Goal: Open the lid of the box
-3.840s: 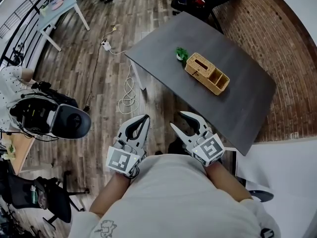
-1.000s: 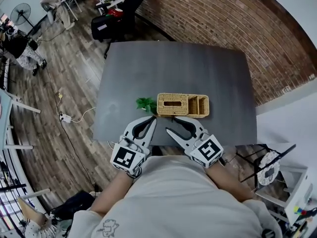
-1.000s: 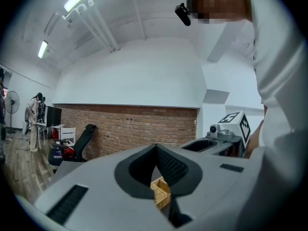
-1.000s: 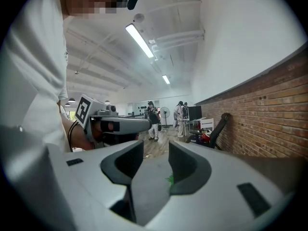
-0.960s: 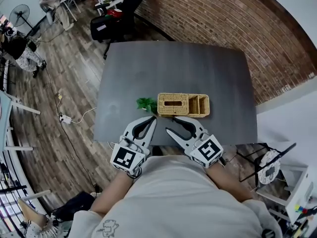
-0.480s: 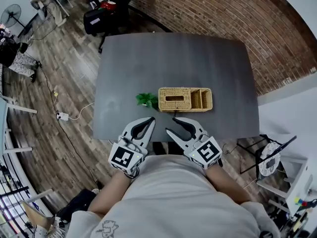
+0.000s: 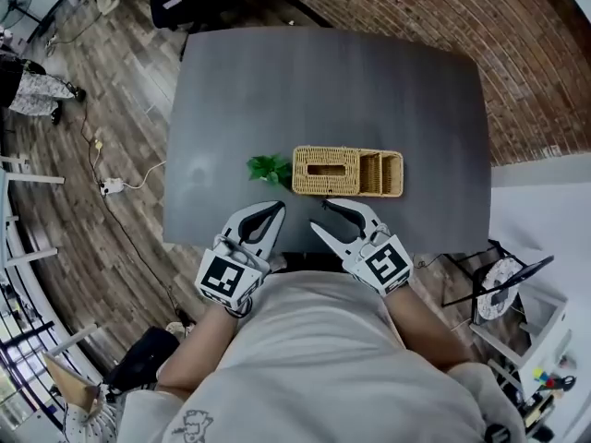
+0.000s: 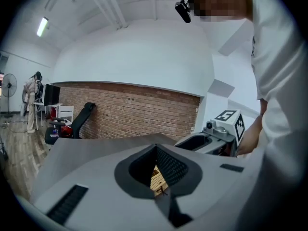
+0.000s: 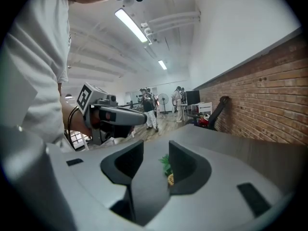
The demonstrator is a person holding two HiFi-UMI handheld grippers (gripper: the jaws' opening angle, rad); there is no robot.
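A dark grey surface [image 7: 323, 81] fills the middle of the head view, with a brick wall [image 7: 416, 7] along its far side and a wooden floor [image 7: 83, 155] to its left. The wicker box [image 7: 346, 172] stands on the surface near the edge closest to the person, lying lengthwise across the view. Its lid [image 7: 325, 169], a woven panel with a slot in it, covers the left part and lies flat and closed, while the right end shows open compartments. A small green plant [image 7: 270, 167] sits just beside the box's left end. Both tools hover over the near edge of the surface, short of the box and touching nothing. The left tool [image 7: 277, 208] points toward the plant and the box's left corner; its tips are together, leaving only the rounded opening behind them, through which a bit of wicker shows in the left gripper view. The right tool [image 7: 320, 217] points at the near side of the box, and its jaws stand apart with nothing between them; in the right gripper view the plant and a sliver of wicker show beyond the gap
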